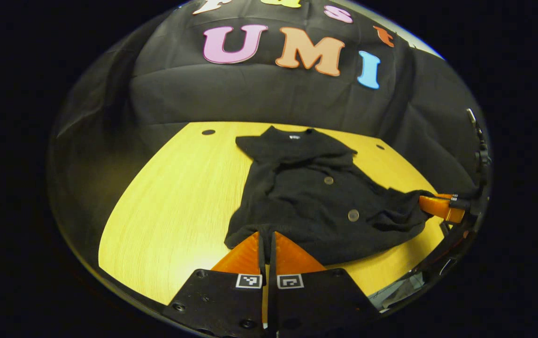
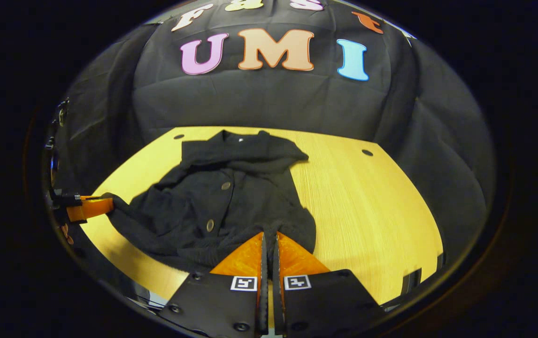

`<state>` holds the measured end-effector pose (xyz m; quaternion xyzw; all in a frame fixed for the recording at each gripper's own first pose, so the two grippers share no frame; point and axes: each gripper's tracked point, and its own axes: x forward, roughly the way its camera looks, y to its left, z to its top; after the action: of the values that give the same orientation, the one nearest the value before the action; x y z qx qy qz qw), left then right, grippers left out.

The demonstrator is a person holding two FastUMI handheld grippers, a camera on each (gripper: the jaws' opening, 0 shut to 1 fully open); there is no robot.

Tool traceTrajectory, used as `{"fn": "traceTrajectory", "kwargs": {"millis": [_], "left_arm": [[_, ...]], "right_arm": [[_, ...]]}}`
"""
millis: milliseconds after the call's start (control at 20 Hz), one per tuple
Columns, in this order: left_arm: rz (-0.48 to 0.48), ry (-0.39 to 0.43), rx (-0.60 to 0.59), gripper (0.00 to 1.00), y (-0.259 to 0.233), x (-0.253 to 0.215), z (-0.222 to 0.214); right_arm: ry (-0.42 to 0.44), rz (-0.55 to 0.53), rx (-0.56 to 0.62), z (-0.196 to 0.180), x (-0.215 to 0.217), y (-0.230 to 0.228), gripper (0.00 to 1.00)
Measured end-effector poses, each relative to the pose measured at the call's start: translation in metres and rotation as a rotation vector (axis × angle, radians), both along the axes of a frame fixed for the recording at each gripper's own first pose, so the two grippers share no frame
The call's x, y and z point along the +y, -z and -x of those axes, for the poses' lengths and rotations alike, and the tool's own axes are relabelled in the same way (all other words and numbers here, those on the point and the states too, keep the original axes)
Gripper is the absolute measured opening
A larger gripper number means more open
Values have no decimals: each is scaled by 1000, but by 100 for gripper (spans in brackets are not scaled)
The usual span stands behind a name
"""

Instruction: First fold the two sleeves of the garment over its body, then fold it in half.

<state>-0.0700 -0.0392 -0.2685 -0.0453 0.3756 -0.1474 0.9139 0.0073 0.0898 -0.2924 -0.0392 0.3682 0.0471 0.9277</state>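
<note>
**Both grippers pinch the hem of a black buttoned garment on the table**

Here, the black garment lies on the yellow wood-grain table, collar toward the booth's black cloth wall and hem toward the cameras; its sleeves appear drawn in over the body, which is rumpled rather than flat. Two round buttons show down its front; a small pale neck label sits inside the collar, too small to read.

In the left gripper view, the left gripper has its fingers all but together, tips at the near hem corner of the garment; the cloth seems to be nipped between them, though the slit is too thin to be sure; the right gripper shows at the far right, its tip against the other hem corner, which bunches around it.

In the right gripper view, the right gripper likewise has its jaws nearly closed at the hem; the left gripper appears at the left edge, touching the stretched-out corner of the garment. Small square black-and-white markers sit on the gripper bodies; dark round holes dot the table.
</note>
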Motion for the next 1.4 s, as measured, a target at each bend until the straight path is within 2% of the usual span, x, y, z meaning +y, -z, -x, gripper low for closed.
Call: {"fn": "traceTrajectory", "kwargs": {"millis": [150,200,300,750,850,1000,1200,1250,1300,1400], "left_arm": [[3,-51,-39,0,-7,-5,-57],[2,-71,-51,0,-10,-7,-76],[-6,-108,-68,0,-9,-15,-113],[-49,-271,-135,0,9,-42,-266],[-51,-288,-125,0,20,-47,-290],[-99,-296,-128,0,33,-44,-316],[-174,-306,-143,0,47,-36,-332],[-196,-308,-151,7,49,-32,-338],[-209,-303,-151,16,49,-30,-338],[-208,-309,-147,72,51,-27,-339]], "right_arm": [[-10,-19,-30,-55,1,-17,6],[-17,-29,-36,-76,1,-22,3],[-30,-47,-41,-115,3,-26,6],[-42,-227,-41,-298,-5,-13,6],[-63,-219,-26,-325,-5,-5,4],[-90,-231,-10,-355,2,8,6],[-111,-227,-5,-378,9,19,6],[-117,-227,-2,-380,9,23,6],[-124,-224,1,-381,9,26,13],[-116,-214,-15,-386,1,26,23]]}}
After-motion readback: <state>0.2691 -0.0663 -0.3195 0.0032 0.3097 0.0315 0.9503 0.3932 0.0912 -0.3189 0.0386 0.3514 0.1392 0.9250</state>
